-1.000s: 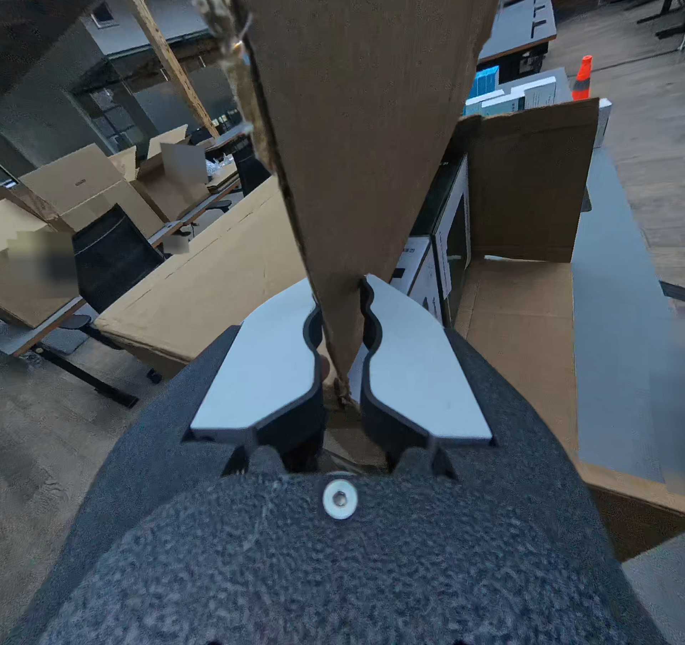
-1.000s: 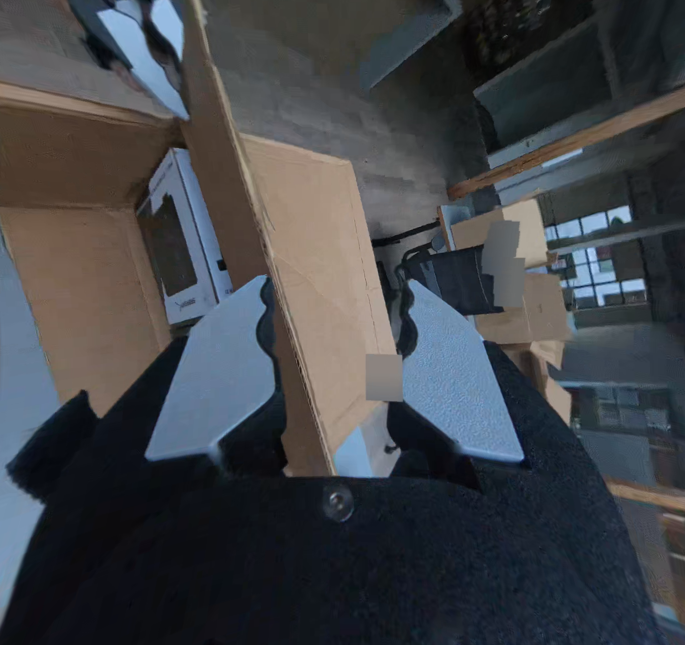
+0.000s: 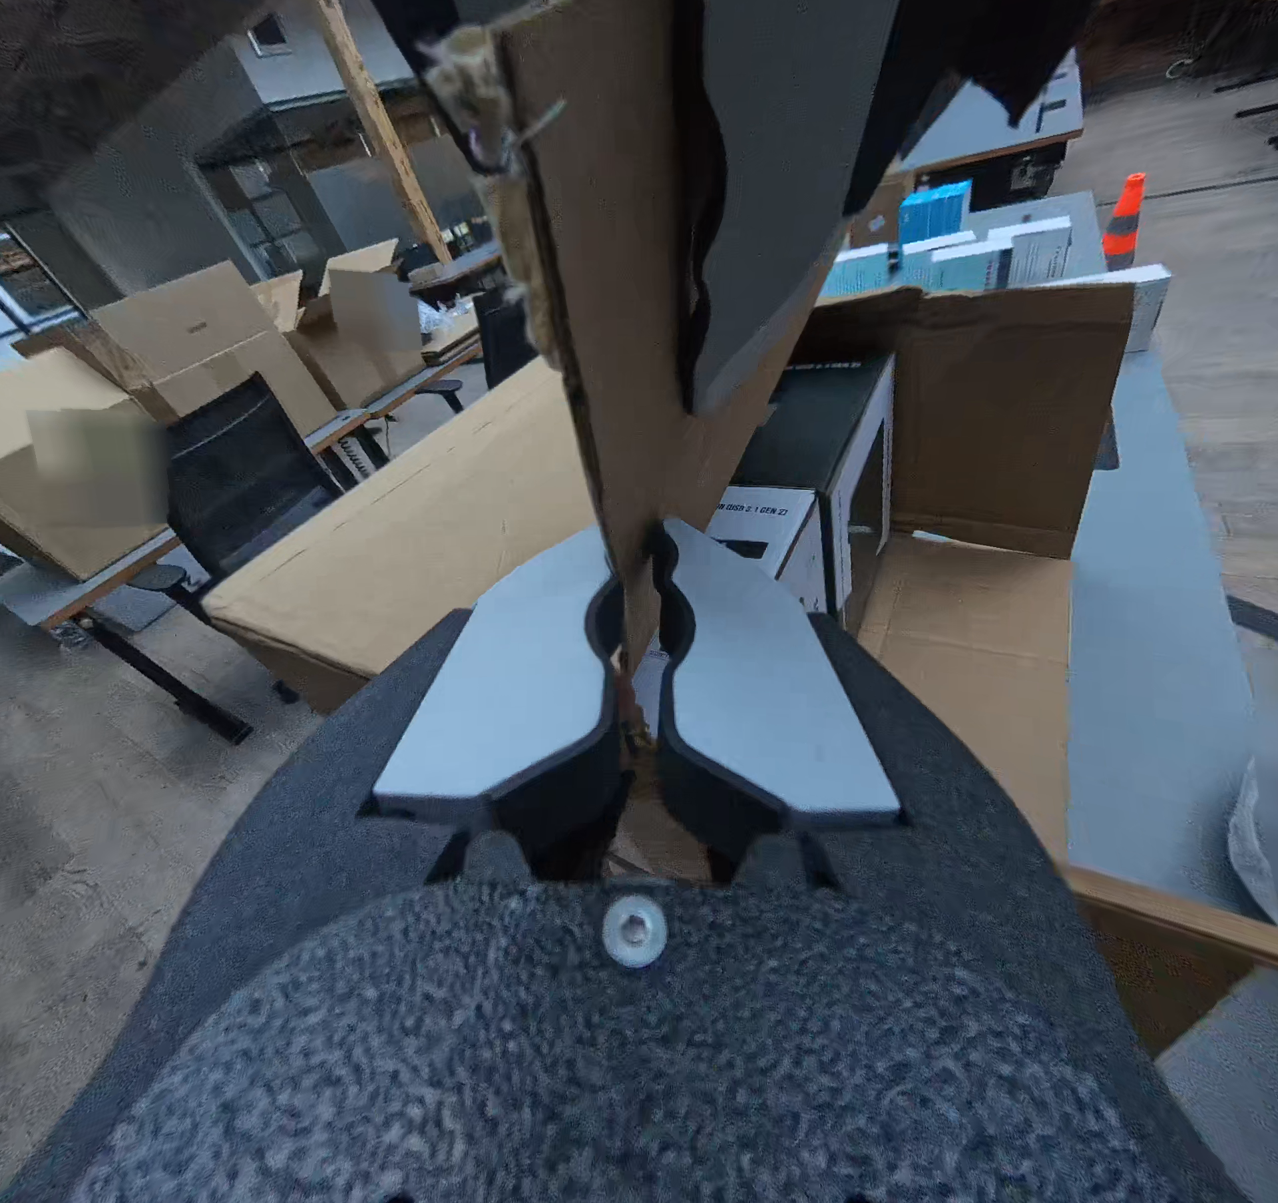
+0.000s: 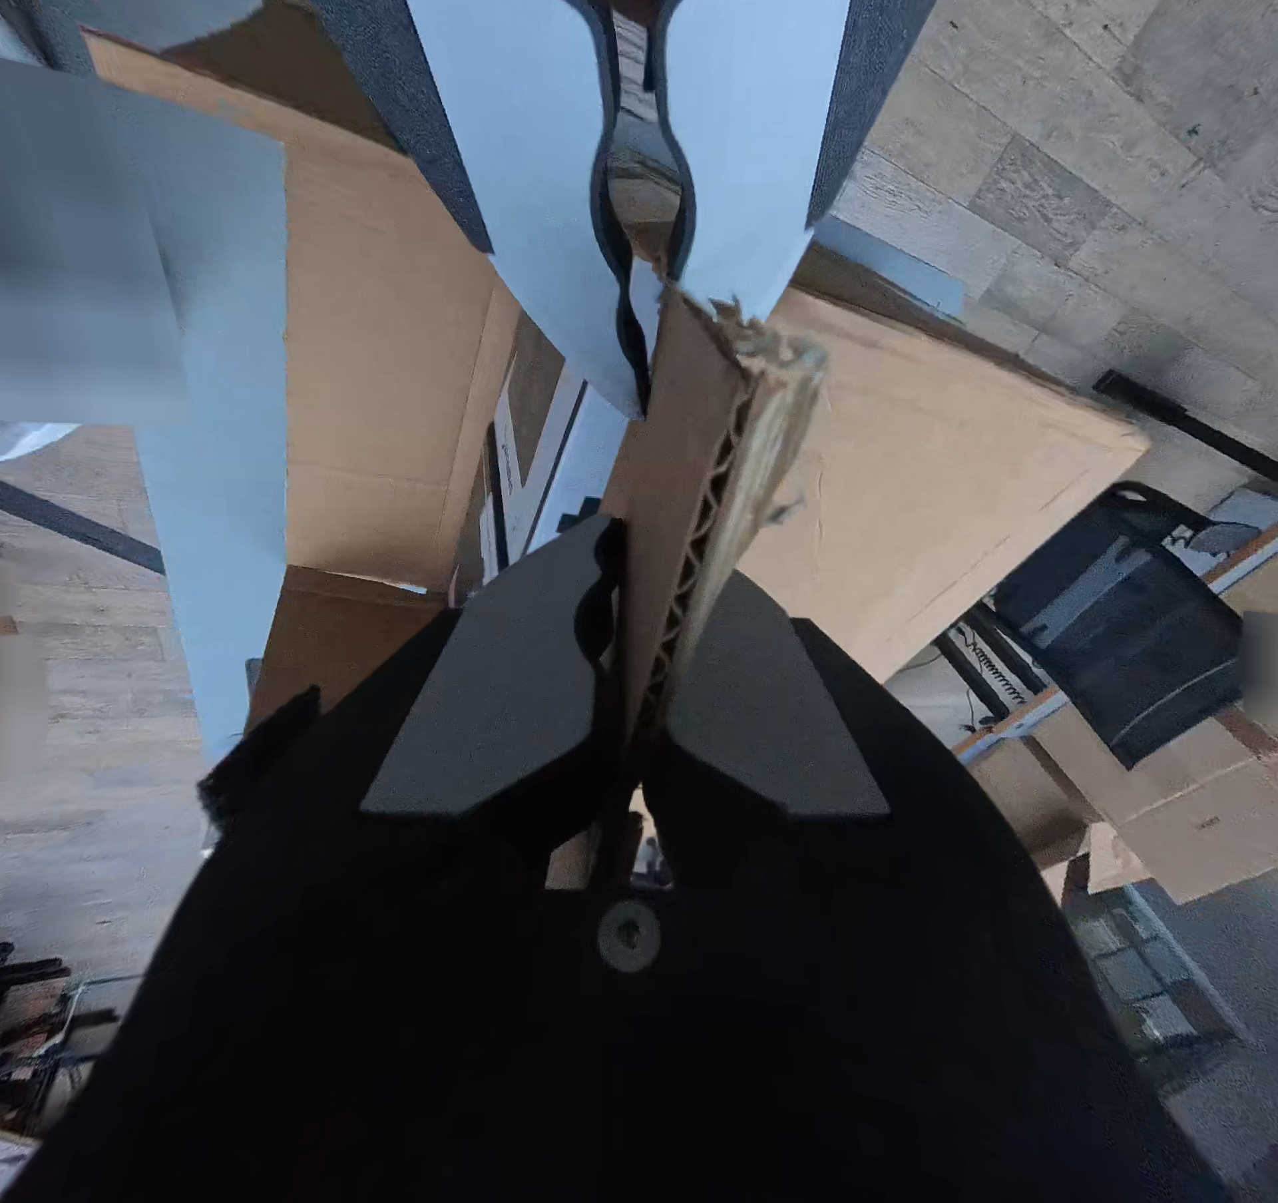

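Observation:
A brown corrugated cardboard flap (image 3: 615, 284) of a large open carton stands up on edge. My left gripper (image 3: 640, 551) is shut on its lower corner. My right gripper (image 4: 636, 575) is shut on the flap's torn, frayed edge (image 4: 691, 478), facing the left one. In the left wrist view a grey right-gripper finger (image 3: 761, 167) shows against the flap higher up. In the right wrist view the left gripper's fingers (image 4: 539, 167) pinch the same flap just beyond my right fingertips. The two grippers are very close together.
The open carton (image 3: 968, 672) sits on a grey table (image 3: 1162, 582) and holds black and white product boxes (image 3: 816, 436). Blue and white boxes (image 3: 968, 257) and an orange cone (image 3: 1124, 222) stand behind. A black chair (image 3: 242, 471) and more cartons (image 3: 207, 340) are at left. Left and right tips are no more than a few centimetres apart.
My right gripper, open around the flap edge before, has shut on it and come close to the left gripper. The left gripper keeps its hold.

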Demonstrator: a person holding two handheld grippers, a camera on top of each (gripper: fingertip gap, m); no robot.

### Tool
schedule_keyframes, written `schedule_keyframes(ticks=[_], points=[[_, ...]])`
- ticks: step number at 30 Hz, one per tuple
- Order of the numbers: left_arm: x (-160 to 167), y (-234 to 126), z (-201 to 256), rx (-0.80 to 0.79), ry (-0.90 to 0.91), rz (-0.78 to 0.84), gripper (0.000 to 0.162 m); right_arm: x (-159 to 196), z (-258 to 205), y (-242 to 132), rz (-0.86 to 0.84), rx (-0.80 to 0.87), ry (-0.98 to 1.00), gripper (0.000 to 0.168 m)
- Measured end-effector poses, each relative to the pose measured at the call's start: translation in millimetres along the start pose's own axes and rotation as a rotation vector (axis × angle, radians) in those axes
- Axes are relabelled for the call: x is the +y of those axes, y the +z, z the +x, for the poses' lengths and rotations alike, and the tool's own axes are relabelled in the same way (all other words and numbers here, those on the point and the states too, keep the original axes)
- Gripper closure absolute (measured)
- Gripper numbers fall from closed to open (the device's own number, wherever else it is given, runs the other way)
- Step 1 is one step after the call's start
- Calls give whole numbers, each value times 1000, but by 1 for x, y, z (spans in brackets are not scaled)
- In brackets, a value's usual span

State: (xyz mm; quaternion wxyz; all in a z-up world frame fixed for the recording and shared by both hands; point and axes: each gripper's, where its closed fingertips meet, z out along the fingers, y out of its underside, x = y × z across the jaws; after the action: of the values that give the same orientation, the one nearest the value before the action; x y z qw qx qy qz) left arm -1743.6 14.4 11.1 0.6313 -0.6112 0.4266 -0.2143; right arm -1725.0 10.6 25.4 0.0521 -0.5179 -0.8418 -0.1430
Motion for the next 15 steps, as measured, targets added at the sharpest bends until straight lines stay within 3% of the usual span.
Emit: schedule_keyframes(ticks=[3,8,11,15], points=[[-30,7,14,30,134,-62,159,19,-11,-22,59,-20,36,168],[-60,20,74,198,323,-206,157,48,-64,-45,97,-145,-38,168],[-68,30,79,286,132,-158,158,61,-67,-47,144,-246,-2,168],[-76,27,81,164,156,-173,159,62,-73,-56,107,-124,-98,168]])
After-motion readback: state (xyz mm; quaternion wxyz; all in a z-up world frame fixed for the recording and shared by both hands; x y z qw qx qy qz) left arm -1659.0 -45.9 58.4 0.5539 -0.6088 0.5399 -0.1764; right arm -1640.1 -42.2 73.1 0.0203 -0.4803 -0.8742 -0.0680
